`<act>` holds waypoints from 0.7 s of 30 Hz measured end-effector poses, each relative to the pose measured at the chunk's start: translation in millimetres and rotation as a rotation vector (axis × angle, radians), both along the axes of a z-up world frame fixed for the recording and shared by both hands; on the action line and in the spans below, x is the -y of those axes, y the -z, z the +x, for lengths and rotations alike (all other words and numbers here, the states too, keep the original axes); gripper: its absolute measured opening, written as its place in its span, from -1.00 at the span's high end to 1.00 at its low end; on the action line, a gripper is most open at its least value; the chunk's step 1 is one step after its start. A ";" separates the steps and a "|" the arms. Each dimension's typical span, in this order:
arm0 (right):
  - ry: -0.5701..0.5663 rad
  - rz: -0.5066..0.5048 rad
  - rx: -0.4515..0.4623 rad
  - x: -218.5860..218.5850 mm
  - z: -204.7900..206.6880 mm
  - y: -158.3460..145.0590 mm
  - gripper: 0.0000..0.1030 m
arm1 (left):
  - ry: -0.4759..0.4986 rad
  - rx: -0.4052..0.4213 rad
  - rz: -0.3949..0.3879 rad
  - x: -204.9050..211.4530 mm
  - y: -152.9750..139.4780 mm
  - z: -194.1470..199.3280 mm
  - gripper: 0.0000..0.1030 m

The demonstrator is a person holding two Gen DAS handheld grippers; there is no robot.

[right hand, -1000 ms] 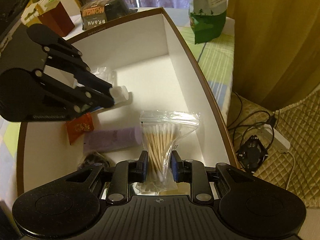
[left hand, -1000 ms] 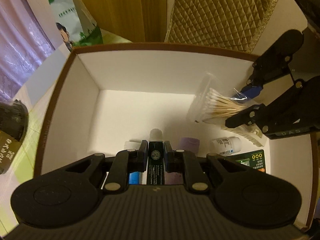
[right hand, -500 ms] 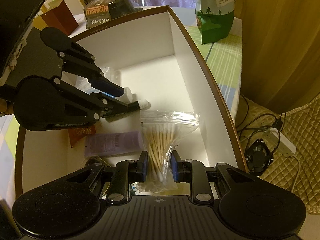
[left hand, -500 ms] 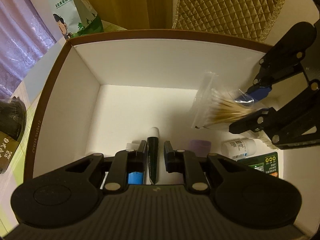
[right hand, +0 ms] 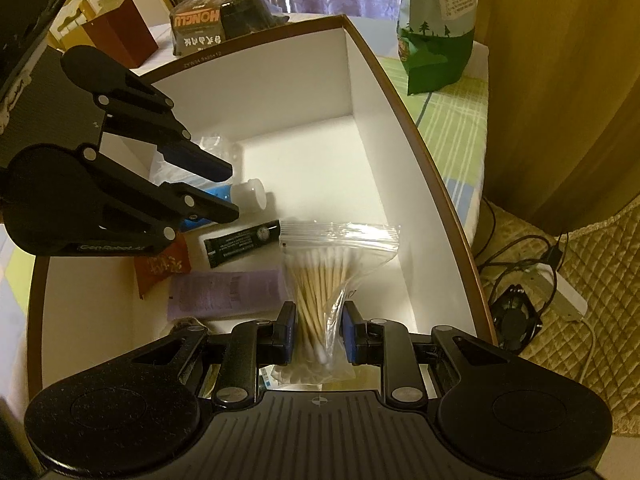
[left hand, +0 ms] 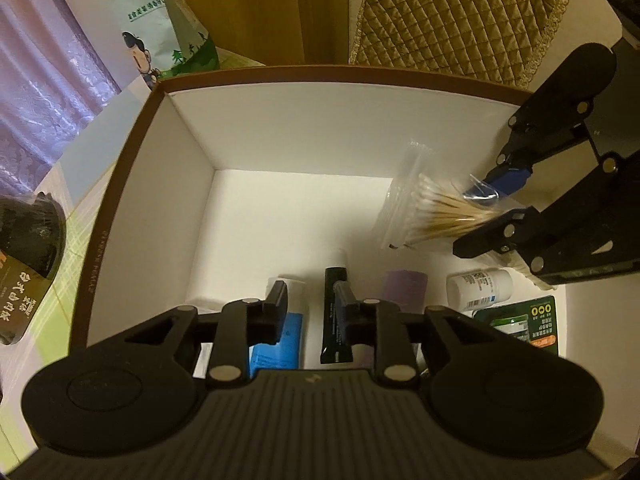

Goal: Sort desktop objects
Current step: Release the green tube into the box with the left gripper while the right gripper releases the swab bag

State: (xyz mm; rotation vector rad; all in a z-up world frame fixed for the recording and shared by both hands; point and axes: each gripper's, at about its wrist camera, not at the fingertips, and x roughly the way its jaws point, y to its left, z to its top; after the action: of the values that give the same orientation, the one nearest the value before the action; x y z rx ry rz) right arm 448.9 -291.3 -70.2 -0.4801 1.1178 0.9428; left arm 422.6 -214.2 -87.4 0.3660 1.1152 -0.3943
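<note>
2 grippers are held over a big white box (right hand: pixel 352 80) with a brown rim, and small things are kept together inside it. Nearest in the right wrist view, the right gripper (right hand: pixel 318 330) is seen with a clear zip bag of cotton swabs (right hand: pixel 324 276) between its blue pads. The bag is hanging above the box floor, so it seems to be held there, but the pads look only lightly closed on it and a small gap can be seen at each side. The bag is held by its thin lower end so that its wide zip top can be laid down flat. In the left wrist view, the left gripper (left hand: pixel 310 300) is spread wide with nothing between its fingers. Just below it a black tube (left hand: pixel 335 316) is lying flat on the box floor. A white and blue tube (right hand: pixel 240 196) is lying on one side of the black tube, and a purple packet (right hand: pixel 228 294) on the other. A bit farther off, a small white bottle (left hand: pixel 480 286) and a green card (left hand: pixel 524 322) are resting near the box wall. The far half of the box floor is bare, so room is left there for the bag. Outside the box, a green and white bag (left hand: pixel 160 28) is standing on the table beyond it, and a dark tub (right hand: pixel 218 20) sits by its far wall.
</note>
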 end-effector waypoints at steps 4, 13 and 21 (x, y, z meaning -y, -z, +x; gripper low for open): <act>-0.011 -0.005 0.015 -4.1 -0.9 0.5 0.56 | -0.011 0.007 0.001 -4.9 -3.9 -1.2 0.59; -0.049 -0.030 0.147 -14.8 -8.3 4.3 0.55 | -0.025 0.015 0.004 -14.9 -8.1 -4.6 0.53; -0.089 -0.033 0.166 -21.3 -24.8 9.7 -0.29 | -0.045 0.024 0.016 -21.5 -9.5 -6.7 0.34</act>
State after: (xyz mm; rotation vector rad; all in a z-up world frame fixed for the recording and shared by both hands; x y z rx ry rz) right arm 424.1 -270.0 -79.9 -0.6282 0.9695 0.9454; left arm 415.9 -192.7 -78.0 0.3584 1.1020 -0.3403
